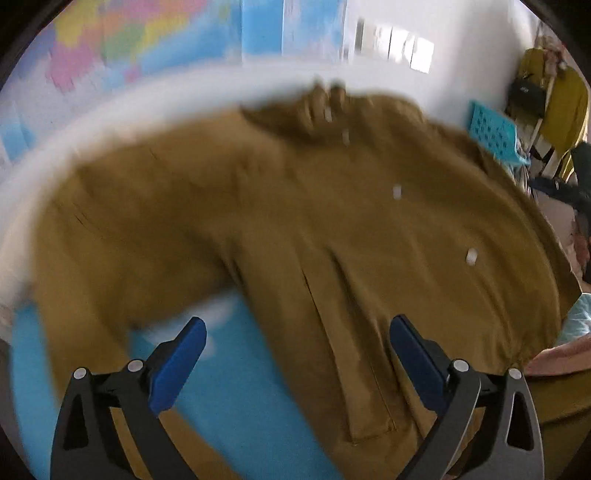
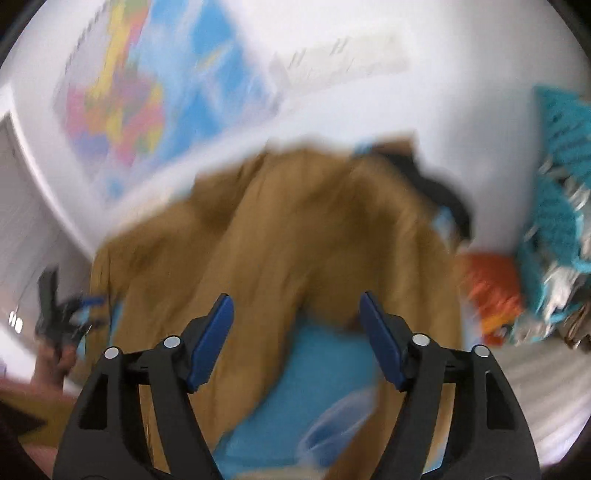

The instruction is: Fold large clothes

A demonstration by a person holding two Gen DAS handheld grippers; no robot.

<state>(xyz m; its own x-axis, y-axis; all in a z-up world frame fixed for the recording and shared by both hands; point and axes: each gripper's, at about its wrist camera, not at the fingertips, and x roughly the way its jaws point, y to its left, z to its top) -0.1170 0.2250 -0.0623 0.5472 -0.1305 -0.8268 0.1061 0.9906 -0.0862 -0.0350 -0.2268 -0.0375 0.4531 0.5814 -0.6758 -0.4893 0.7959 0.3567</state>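
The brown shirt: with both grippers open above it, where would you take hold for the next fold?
Probably the near hem of the brown shirt, coming in from the near side. It lies spread button-side up, collar far. The open left gripper hovers just over that edge on the blue surface. Blur hides finer detail.

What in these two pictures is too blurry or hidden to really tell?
- Left wrist view: the mustard shirt is motion-smeared; its collar and small white buttons lack detail.
- Right wrist view: the shirt's shape is smeared; the orange thing beside it is unidentifiable.
- Both views: the wall map is unreadable.
- The blue surface is mostly covered by the shirt.
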